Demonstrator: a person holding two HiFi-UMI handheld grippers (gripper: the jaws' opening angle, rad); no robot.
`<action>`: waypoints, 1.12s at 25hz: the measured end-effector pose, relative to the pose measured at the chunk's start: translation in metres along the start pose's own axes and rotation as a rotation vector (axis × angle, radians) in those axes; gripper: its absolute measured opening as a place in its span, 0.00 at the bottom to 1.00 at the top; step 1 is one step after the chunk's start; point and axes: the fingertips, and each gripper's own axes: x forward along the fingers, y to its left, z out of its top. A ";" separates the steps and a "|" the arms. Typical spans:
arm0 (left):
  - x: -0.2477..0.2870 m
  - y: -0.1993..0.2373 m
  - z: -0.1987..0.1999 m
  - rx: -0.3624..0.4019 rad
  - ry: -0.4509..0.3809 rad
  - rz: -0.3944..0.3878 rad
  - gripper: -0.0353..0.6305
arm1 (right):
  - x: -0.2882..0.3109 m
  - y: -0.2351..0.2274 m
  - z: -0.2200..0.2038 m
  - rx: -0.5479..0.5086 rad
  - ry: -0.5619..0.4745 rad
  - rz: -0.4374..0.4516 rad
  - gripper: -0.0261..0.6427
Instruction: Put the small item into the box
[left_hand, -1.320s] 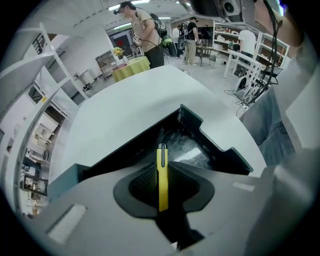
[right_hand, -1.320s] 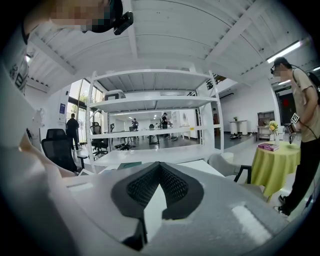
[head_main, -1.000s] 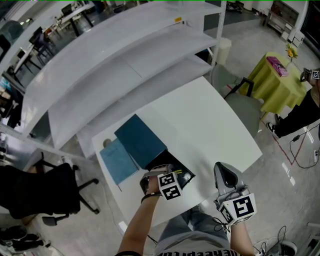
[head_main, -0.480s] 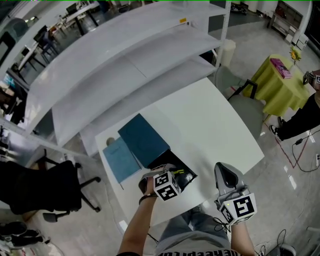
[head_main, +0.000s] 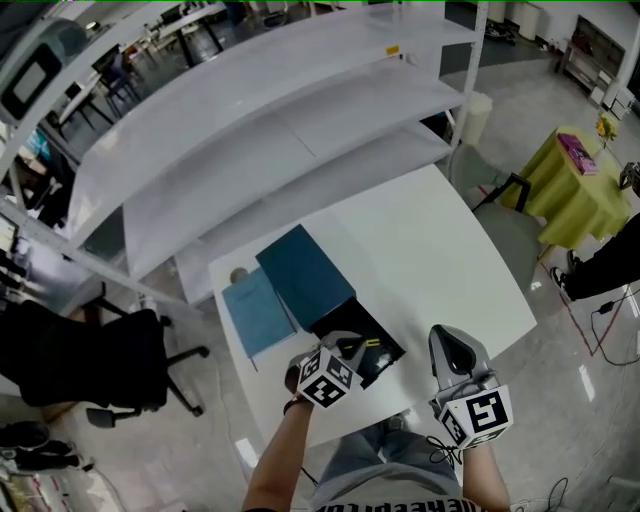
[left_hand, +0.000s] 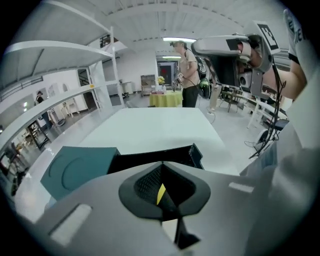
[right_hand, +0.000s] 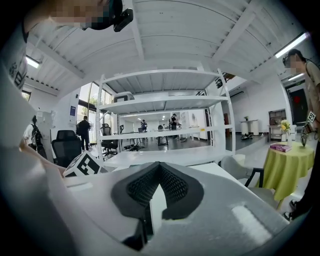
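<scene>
An open black box (head_main: 380, 362) stands near the front edge of the white table (head_main: 440, 260). Its teal lid (head_main: 305, 275) lies just behind it, and a lighter blue flat piece (head_main: 258, 312) lies to the lid's left. My left gripper (head_main: 348, 350) hangs over the box, shut on a small yellow item (left_hand: 160, 194), of which only a sliver shows between the jaws. The left gripper view looks over the box's black wall (left_hand: 150, 157) and the lid (left_hand: 75, 170). My right gripper (head_main: 452, 350) is held at the table's front right edge, shut and holding nothing (right_hand: 156, 187).
A white shelving unit (head_main: 270, 110) rises along the table's far side. A black office chair (head_main: 90, 365) stands on the floor to the left. A table with a yellow-green cloth (head_main: 585, 185) stands to the right, with a person (left_hand: 189, 75) near it.
The head view has swung, so the table sits further right in the picture. My left gripper's marker cube has turned and dropped slightly over the black box. The right gripper has not moved.
</scene>
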 end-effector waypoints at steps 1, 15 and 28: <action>-0.004 0.001 0.001 -0.027 -0.023 0.011 0.08 | 0.000 0.002 0.001 -0.003 0.000 0.006 0.04; -0.074 0.011 0.013 -0.196 -0.296 0.210 0.08 | 0.007 0.036 0.007 -0.032 -0.021 0.089 0.04; -0.148 0.006 0.021 -0.262 -0.481 0.383 0.08 | 0.000 0.063 0.017 -0.067 -0.058 0.147 0.04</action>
